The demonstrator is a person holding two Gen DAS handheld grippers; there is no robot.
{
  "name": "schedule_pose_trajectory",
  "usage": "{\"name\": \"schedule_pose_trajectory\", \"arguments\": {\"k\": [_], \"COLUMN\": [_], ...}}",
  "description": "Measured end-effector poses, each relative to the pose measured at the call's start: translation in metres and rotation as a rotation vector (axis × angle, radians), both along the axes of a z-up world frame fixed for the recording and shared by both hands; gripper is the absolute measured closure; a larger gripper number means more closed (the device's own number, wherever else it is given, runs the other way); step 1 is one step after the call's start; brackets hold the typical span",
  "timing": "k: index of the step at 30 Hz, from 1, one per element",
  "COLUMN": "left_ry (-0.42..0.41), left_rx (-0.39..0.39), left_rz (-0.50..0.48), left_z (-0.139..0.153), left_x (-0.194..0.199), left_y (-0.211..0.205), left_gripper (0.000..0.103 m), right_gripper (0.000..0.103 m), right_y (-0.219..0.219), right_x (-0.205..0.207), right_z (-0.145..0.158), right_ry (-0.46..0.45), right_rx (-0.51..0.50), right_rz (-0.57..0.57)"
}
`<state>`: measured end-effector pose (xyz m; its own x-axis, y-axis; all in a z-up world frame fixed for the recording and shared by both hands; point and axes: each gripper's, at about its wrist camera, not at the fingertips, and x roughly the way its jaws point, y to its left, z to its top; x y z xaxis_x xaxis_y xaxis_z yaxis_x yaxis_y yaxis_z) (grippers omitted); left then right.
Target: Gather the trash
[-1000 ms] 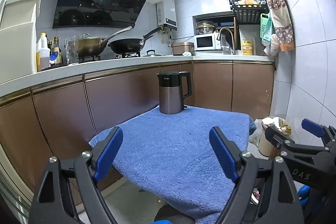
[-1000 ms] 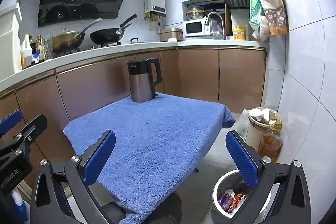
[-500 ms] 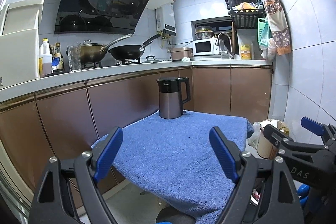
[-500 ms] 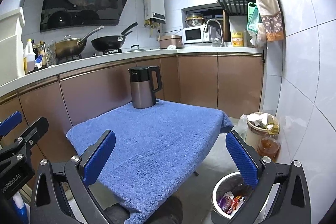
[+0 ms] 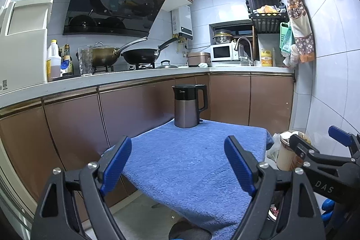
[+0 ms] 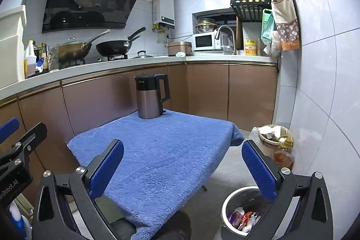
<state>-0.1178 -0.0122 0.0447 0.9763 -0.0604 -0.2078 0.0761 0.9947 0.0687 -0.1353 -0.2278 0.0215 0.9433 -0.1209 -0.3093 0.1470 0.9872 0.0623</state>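
Black hand-held gripper (image 5: 177, 160), blue pads (image 5: 237, 165)

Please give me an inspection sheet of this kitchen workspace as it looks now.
Surface: blue towel over the small table, bare except for the kettle.
Job's things: trash bin on the floor, wrappers inside; no loose trash seen on the towel.
Clutter: kettle upright at the far edge.
Grippers: left hand-held gripper and right hand-held gripper open, empty.
Cables: nothing seen.
Surroundings: full bucket and oil bottle by the wall.
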Motion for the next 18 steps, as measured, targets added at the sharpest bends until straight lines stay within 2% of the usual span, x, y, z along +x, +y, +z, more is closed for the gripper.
{"name": "schedule_pose_trajectory", "arguments": {"k": [18], "left_ry": [0.023], "left_rx": [-0.011], "left_rz": [0.019], "left_z": [-0.0047], "left_x": [0.0061], "left_y": [0.0045], "left_gripper": [0.019], "right_gripper": [0.0], "right_y": [-0.0049], "right_x": [-0.0021], "right_z": [0.0025], "right_ry": [-0.002], "right_rx": [-0.007], "right_rz": [-0.023]}}
